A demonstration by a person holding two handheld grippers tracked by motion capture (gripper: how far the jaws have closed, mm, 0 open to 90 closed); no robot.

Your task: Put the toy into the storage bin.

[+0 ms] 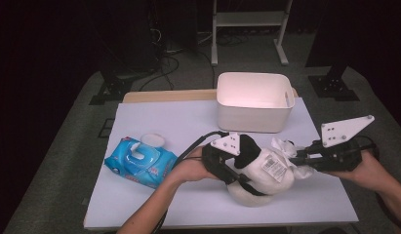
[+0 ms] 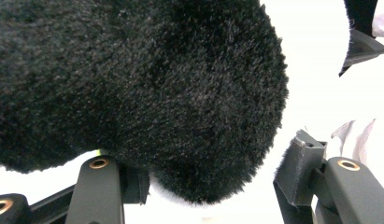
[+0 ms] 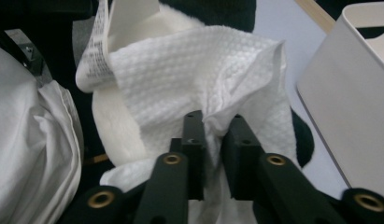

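White wet wipe (image 3: 194,79) is pinched in our right tongs (image 3: 213,128); left tongs (image 2: 213,182) grip the plush toy (image 1: 259,170). Hard rubbing could twist the toy free.

The plush toy (image 1: 259,170) is black and cream-white — black fur fills the left gripper view, and a white tag (image 1: 272,165) with dark print sits on its pale side. The wet wipe (image 3: 194,79) is white with a fine dotted, waffle-like embossing. At nine o'clock of the toy, the wipes pack (image 1: 139,162) is bright blue with a lighter blue flap, white lid and small red marks. At twelve o'clock, the storage bin (image 1: 254,102) is plain off-white. The table (image 1: 154,122) is pale lavender-white — its far edge light wood.
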